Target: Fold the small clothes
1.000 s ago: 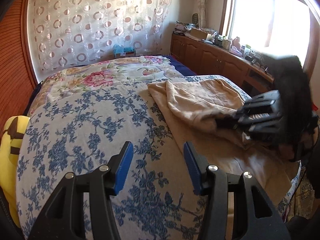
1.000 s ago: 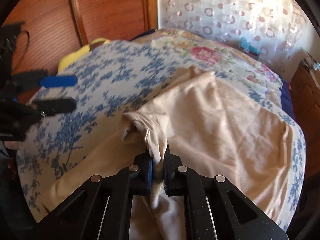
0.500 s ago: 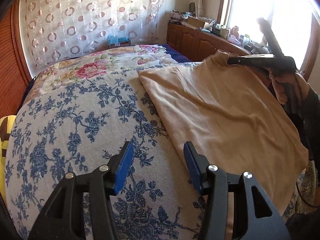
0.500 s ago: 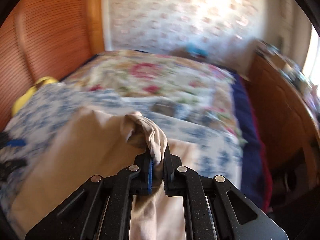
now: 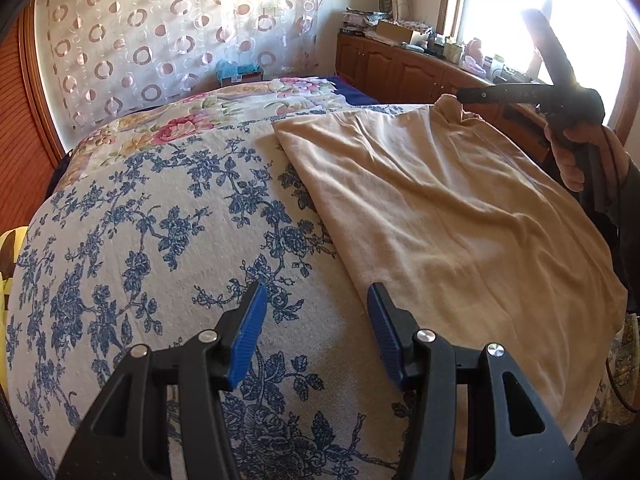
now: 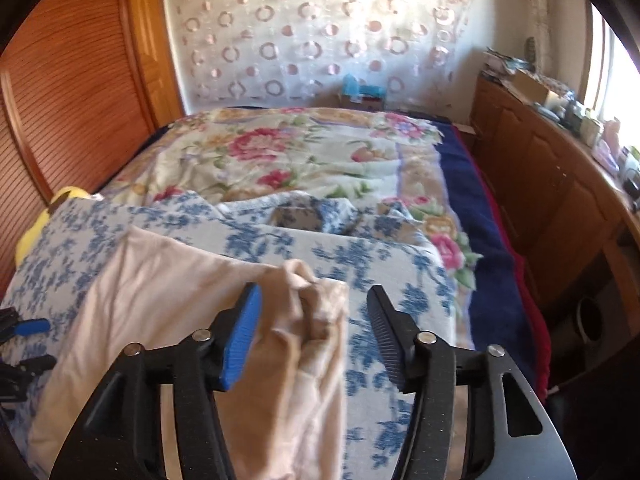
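While one beige garment (image 5: 440, 208) lies on the bed (image 5: 160, 240), both grippers' fingers (image 5: 248, 332) gape, holding nothing.

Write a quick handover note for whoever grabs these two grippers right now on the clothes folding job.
Left gripper: open, empty, above the blue-flowered bedspread, just left of the garment.
Right gripper: open, with the bunched corner of the beige garment loose between its fingers.
Beige garment lies spread across the bed's right side, a few wrinkles.
Done: laid out, nothing folded that I can see.
Left: smooth it, fold it.
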Available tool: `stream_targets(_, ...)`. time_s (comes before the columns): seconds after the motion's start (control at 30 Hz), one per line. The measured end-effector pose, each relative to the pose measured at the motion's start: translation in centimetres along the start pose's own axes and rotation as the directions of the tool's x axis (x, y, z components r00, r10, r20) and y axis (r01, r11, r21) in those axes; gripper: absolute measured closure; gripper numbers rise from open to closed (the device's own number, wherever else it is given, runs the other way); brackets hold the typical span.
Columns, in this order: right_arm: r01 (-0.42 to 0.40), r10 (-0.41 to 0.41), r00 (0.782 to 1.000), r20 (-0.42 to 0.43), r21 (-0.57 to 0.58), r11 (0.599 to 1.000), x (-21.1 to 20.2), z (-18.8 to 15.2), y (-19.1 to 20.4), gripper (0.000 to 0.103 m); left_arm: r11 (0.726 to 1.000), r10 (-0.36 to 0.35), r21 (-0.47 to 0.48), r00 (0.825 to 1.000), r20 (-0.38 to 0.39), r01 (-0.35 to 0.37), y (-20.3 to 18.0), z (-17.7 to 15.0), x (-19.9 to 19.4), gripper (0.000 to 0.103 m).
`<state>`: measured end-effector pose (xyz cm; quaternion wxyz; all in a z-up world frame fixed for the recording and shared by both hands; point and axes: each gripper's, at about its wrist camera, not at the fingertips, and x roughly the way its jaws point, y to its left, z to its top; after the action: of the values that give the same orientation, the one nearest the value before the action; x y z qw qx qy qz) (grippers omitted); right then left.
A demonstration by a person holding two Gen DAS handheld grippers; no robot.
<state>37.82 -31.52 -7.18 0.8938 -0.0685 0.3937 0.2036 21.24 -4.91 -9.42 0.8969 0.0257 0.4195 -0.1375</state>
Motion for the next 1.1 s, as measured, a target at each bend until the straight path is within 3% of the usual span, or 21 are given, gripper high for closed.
stream_targets(0.17,0.003,-0.006,0.999,-0.045,-0.057,0.998,2.3,0.1,1.1,0.047,1.0,0.011,0.007,1.0,-0.004,-0.01,-0.1,-0.1,0.2,0.051)
stream_targets(0.23,-0.025,0.022,0.998,-0.063,-0.052,0.998,2.9,0.1,0.9,0.077,1.0,0.011,0.006,1.0,-0.003,-0.011,-0.2,-0.1,0.2,0.051)
stream_targets(0.3,-0.058,0.055,0.997,-0.062,-0.046,0.997,3.1,0.0,0.6,0.1,1.0,0.014,0.009,1.0,-0.004,-0.014,-0.3,-0.1,0.2,0.051)
stream_targets(0.37,-0.041,0.041,0.999,-0.027,-0.033,0.999,2.5,0.0,0.1,0.102,1.0,0.022,0.015,1.0,-0.006,-0.022,-0.5,-0.1,0.3,0.051)
stream_targets(0.43,0.022,-0.022,1.0,-0.005,0.012,1.0,2.1,0.2,-1.1,0.102,1.0,0.023,0.017,1.0,-0.007,-0.023,-0.4,-0.1,0.3,0.05)
stream_targets(0.57,0.063,-0.063,0.998,-0.015,0.043,0.997,1.7,0.1,-2.6,0.102,1.0,0.024,0.019,1.0,-0.007,-0.024,-0.5,-0.1,0.3,0.049)
stream_targets(0.7,0.06,-0.06,0.998,0.003,0.038,0.997,0.0,-0.2,-2.5,0.101,1.0,0.023,0.017,1.0,-0.007,-0.023,-0.5,-0.1,0.3,0.049)
stream_targets(0.77,0.061,-0.062,0.998,0.025,0.023,0.998,-1.5,-0.5,-1.9,0.094,1.0,0.024,0.017,1.0,-0.007,-0.024,-0.5,-0.1,0.3,0.049)
stream_targets(0.83,0.059,-0.059,0.997,0.043,0.011,0.998,-2.7,-1.0,-1.3,0.076,1.0,0.023,0.017,1.0,-0.007,-0.023,-0.5,-0.1,0.3,0.049)
stream_targets(0.93,0.054,-0.054,0.997,0.054,0.005,0.999,-4.5,-2.3,-0.2,0.058,0.999,0.026,0.019,1.0,-0.007,-0.026,-0.5,-0.1,0.4,0.049)
stream_targets(1.1,0.036,-0.037,0.997,0.065,0.013,0.999,-7.6,-5.0,1.0,0.054,0.999,0.03,0.021,1.0,-0.007,-0.03,-0.5,-0.1,0.4,0.048)
